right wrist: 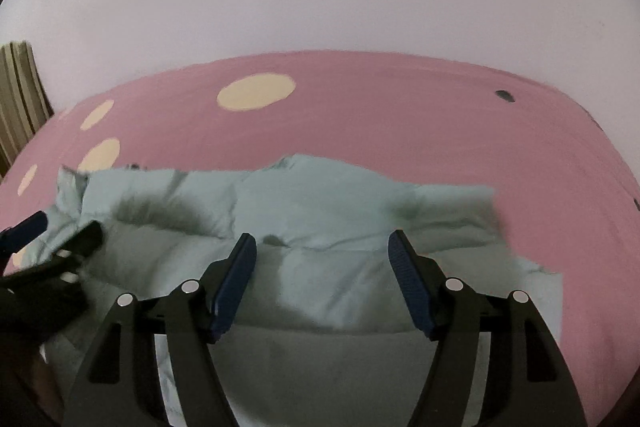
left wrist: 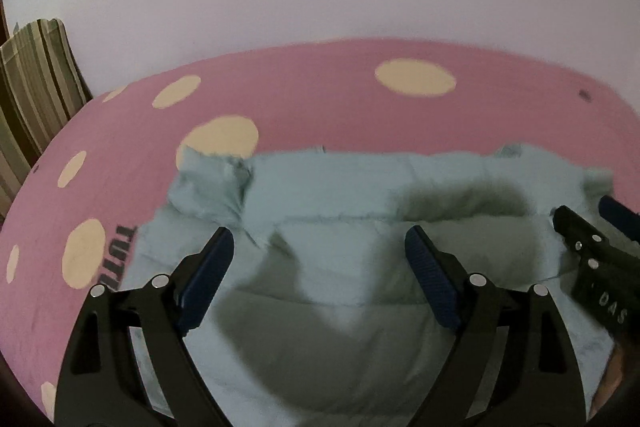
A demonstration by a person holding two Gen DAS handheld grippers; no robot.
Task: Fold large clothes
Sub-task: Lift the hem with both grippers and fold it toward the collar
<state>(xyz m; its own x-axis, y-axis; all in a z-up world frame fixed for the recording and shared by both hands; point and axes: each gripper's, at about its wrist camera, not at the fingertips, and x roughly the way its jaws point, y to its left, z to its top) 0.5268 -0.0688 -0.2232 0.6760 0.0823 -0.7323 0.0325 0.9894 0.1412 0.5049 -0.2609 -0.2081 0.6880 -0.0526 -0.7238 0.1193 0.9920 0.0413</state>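
The pale blue quilted garment (left wrist: 344, 195) lies bunched and partly folded on a pink bedsheet (left wrist: 320, 107) with cream dots, which spreads past it on three sides (a plain wall rises beyond). Above the garment, the left gripper (left wrist: 320, 247) holds its jaws spread, nothing between them. Beside it over the garment, the right gripper (right wrist: 322, 253) is likewise spread and empty.
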